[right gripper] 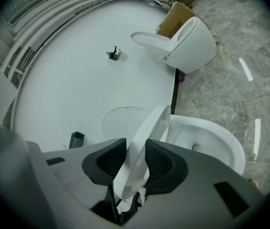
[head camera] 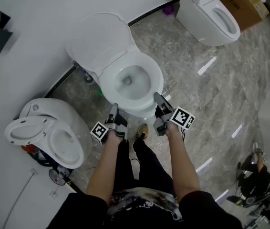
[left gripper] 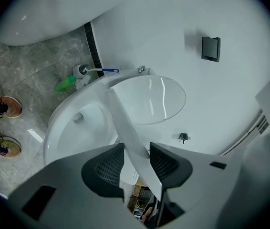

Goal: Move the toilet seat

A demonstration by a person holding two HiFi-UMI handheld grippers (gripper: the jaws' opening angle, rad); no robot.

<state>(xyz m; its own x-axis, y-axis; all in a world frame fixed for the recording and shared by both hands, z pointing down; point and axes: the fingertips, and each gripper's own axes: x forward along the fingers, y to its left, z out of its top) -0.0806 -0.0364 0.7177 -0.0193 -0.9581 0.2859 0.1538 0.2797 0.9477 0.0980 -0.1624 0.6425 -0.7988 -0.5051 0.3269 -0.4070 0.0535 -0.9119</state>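
Note:
A white toilet stands against the wall with its lid point(head camera: 99, 39) up. Its seat point(head camera: 157, 78) is raised off the bowl point(head camera: 131, 84) at the front. My left gripper point(head camera: 113, 112) is shut on the seat's front left rim and my right gripper point(head camera: 158, 103) on its front right rim. In the left gripper view the seat point(left gripper: 125, 123) runs as a white strip between the left gripper's point(left gripper: 137, 163) pads, above the bowl point(left gripper: 77, 128). In the right gripper view the seat point(right gripper: 147, 128) stands tilted in the right gripper point(right gripper: 135, 159), with the bowl point(right gripper: 211, 142) to the right.
A second toilet point(head camera: 54, 132) stands close on the left, a third point(head camera: 211, 13) at the top right by a cardboard box point(head camera: 242, 4). A brush and green bottle point(left gripper: 66, 83) lie behind the bowl. My shoes point(head camera: 142, 131) are at the bowl's front. Another person point(head camera: 259, 171) is at the lower right.

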